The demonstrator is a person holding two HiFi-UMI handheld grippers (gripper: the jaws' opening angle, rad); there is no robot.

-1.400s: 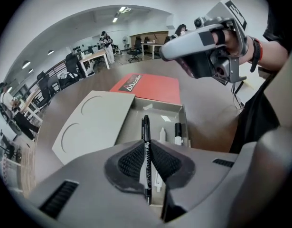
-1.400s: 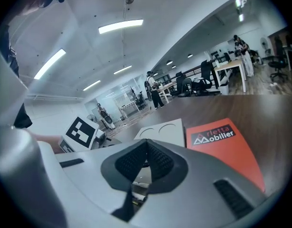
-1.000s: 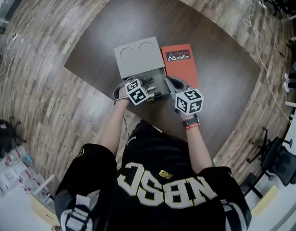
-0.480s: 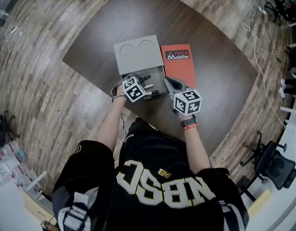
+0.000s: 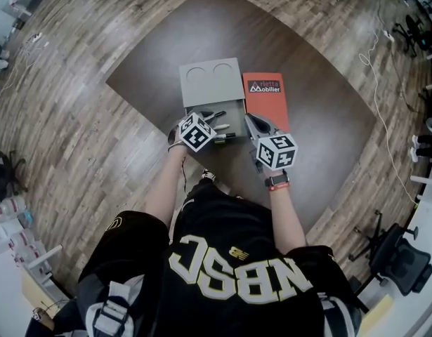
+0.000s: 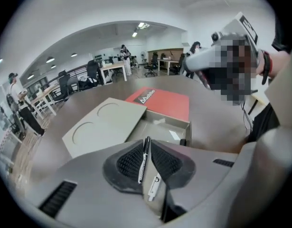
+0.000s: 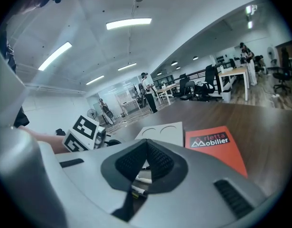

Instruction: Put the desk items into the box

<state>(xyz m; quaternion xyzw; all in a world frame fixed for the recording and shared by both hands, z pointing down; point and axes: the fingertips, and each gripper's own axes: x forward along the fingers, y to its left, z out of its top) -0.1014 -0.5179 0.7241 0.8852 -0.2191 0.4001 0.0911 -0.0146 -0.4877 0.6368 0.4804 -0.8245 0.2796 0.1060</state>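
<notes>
The grey box [image 5: 228, 109] stands open on the dark table, its lid [image 5: 211, 81] with two round recesses folded back. My left gripper [image 6: 146, 141] is shut on a thin black pen [image 6: 144, 158] that points toward the box [image 6: 161, 133], just in front of its near wall. A white pen [image 6: 154, 186] shows lower down behind the pads. My right gripper [image 7: 146, 145] hovers to the right of the box with its pads together and nothing between them. Pens [image 7: 142, 178] show beneath its jaws.
A red booklet [image 5: 265, 94] lies flat against the box's right side, also seen as the red booklet [image 7: 216, 146]. More pens [image 5: 226, 136] are at the box's front edge by the left gripper [image 5: 196, 132]. Wooden floor surrounds the table [image 5: 321, 118]; office chairs stand far right.
My left gripper has risen a little and rolled, with the black pen still in it. The right gripper has stayed almost where it was.
</notes>
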